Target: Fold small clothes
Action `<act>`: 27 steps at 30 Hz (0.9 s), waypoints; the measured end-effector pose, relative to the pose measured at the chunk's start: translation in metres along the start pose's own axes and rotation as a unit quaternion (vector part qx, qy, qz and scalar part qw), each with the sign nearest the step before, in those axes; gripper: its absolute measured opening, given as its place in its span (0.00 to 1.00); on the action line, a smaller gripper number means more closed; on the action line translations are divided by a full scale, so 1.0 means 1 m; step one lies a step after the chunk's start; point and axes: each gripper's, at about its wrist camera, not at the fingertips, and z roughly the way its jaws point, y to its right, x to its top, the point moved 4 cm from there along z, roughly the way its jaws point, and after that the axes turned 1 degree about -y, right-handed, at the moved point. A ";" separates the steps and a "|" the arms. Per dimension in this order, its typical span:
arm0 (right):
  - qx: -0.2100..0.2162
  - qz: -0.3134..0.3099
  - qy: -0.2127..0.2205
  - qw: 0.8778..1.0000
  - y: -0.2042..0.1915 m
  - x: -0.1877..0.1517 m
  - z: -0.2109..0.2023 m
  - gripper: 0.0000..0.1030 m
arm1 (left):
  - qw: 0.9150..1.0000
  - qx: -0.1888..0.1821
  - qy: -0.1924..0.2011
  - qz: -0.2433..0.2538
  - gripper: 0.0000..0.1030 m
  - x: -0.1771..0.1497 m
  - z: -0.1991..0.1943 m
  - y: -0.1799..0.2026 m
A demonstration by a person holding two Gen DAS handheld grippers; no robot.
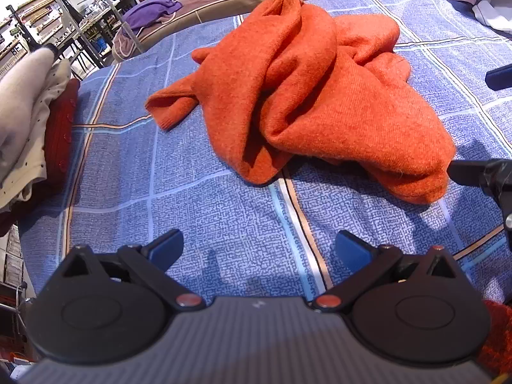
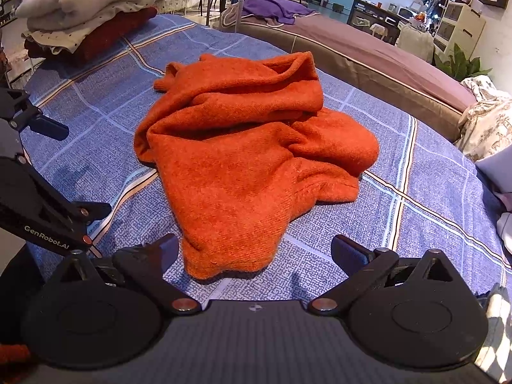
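Observation:
A crumpled orange knit sweater lies in a heap on the blue checked bedspread; one sleeve with a ribbed cuff trails out to the left. In the right wrist view the same orange sweater has its lower edge right in front of the fingers. My left gripper is open above bare bedspread, short of the sweater. My right gripper is open too, with the sweater's near edge lying between its blue pads but not pinched. The right gripper's fingers show at the left wrist view's right edge.
A stack of folded clothes, cream on top of dark red, sits at the bed's far left corner. A purple garment lies on a brown bed beyond. Patterned fabric and pillows lie at the right. The left gripper's body is at the left.

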 end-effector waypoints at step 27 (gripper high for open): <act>0.016 0.006 -0.011 1.000 -0.004 -0.004 0.002 1.00 | 1.000 -0.018 -0.002 -0.016 1.00 -0.006 0.004 0.000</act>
